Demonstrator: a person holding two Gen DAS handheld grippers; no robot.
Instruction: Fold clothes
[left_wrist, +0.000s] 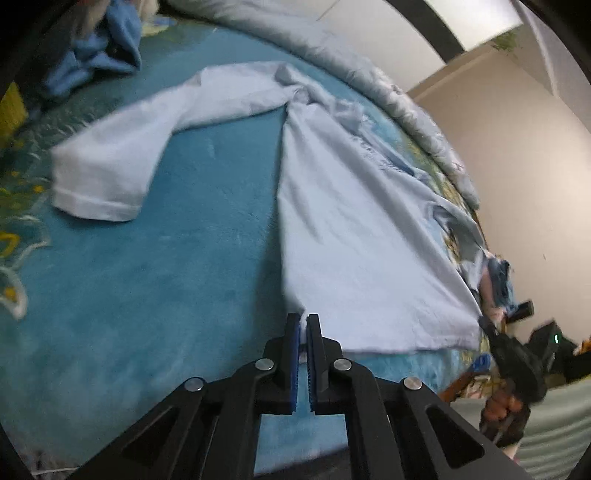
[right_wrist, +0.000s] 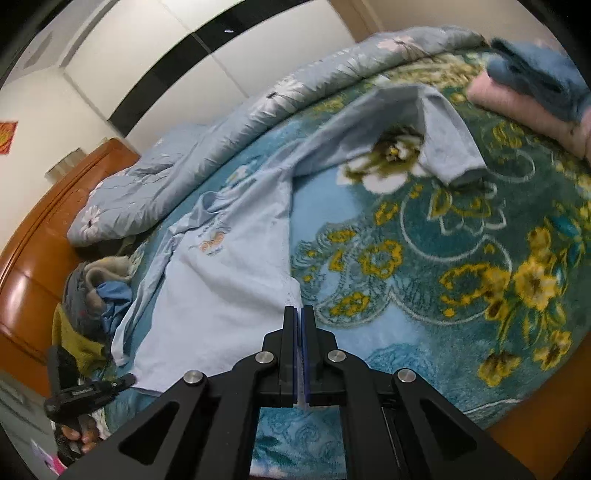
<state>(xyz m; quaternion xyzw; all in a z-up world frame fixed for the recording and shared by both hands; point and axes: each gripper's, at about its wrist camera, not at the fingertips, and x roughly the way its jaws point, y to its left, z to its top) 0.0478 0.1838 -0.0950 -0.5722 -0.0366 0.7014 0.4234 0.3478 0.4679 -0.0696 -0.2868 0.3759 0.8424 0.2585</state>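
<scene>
On floral bed blanket (right_wrist: 461, 258), pale blue long-sleeved shirt (left_wrist: 351, 229) lying flat, long axis running away; left gripper (left_wrist: 303, 325) and right gripper (right_wrist: 299, 314) each clamping near hem corners.

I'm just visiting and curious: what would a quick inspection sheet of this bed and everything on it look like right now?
Surface: teal plush floral blanket covering the bed.
Job's things: pale blue long-sleeved shirt spread flat, one sleeve out sideways.
Clutter: folded pink cloth under a crumpled blue towel; mixed clothes heap; rolled grey floral quilt.
Grippers: left tool shut on the shirt's hem corner; right tool shut on the opposite hem corner.
Cables: nothing seen.
Surroundings: orange wooden bed frame, white wall.
</scene>
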